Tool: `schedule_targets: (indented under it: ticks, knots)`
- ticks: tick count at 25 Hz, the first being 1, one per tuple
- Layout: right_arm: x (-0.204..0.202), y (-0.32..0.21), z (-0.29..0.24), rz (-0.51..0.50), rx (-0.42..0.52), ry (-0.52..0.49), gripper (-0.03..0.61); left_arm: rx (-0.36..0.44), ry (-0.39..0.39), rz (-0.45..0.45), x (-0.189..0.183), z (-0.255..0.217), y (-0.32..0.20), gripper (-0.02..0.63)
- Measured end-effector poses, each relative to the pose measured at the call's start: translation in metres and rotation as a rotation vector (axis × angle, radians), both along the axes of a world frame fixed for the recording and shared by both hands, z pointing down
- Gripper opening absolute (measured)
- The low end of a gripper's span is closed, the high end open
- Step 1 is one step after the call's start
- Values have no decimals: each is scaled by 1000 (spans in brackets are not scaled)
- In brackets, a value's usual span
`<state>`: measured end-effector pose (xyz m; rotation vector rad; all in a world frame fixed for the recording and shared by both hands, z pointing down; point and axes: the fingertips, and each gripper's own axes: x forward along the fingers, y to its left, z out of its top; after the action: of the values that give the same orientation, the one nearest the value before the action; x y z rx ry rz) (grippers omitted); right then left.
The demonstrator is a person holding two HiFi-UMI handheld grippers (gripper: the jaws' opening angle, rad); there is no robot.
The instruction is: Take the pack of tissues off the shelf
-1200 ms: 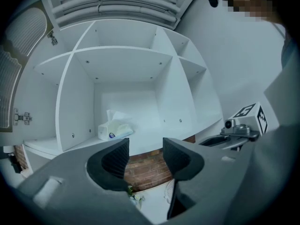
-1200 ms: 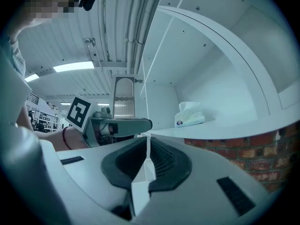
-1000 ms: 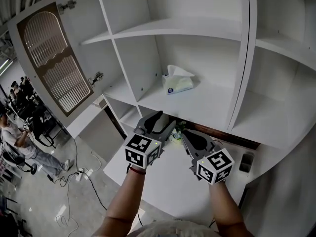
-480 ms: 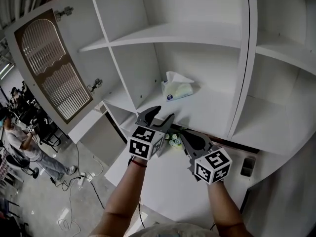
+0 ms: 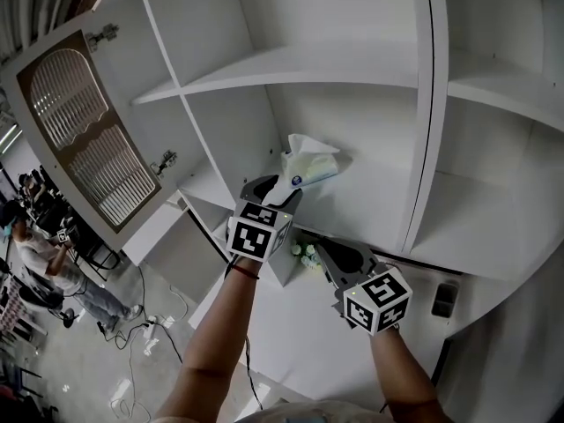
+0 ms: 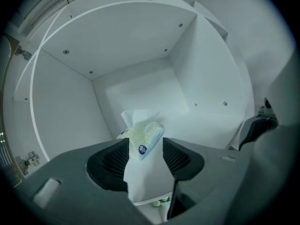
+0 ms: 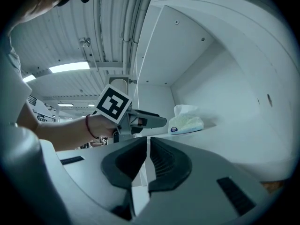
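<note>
Facing pack of tissues (image 6: 143, 137): left gripper (image 6: 145, 145), jaws apart

Head cam looks down; gripper cams face shelf (image 5: 374, 203) (left closer); all share tissues (image 5: 306, 171).

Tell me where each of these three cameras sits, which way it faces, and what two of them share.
Head view: on the person's head, looking down at the shelf; both forearms, the left hand-held gripper and right hand-held gripper show.
Left gripper view: on the left hand-held gripper, facing into the shelf compartment; its open jaws frame the pack of tissues.
Right gripper view: on the right hand-held gripper, looking sideways past its nearly closed jaws; the person's left hand shows.
Shared: all three see the pack of tissues.
</note>
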<state>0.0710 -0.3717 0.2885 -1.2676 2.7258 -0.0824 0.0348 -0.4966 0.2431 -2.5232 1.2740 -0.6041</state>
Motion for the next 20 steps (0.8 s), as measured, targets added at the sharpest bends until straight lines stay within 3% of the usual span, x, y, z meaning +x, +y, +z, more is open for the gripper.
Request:
schedule_targets:
  ticks: [20]
  knots:
    - [0, -1, 11, -33, -15, 3, 18, -67, -119, -116, 2, 17, -63, 210]
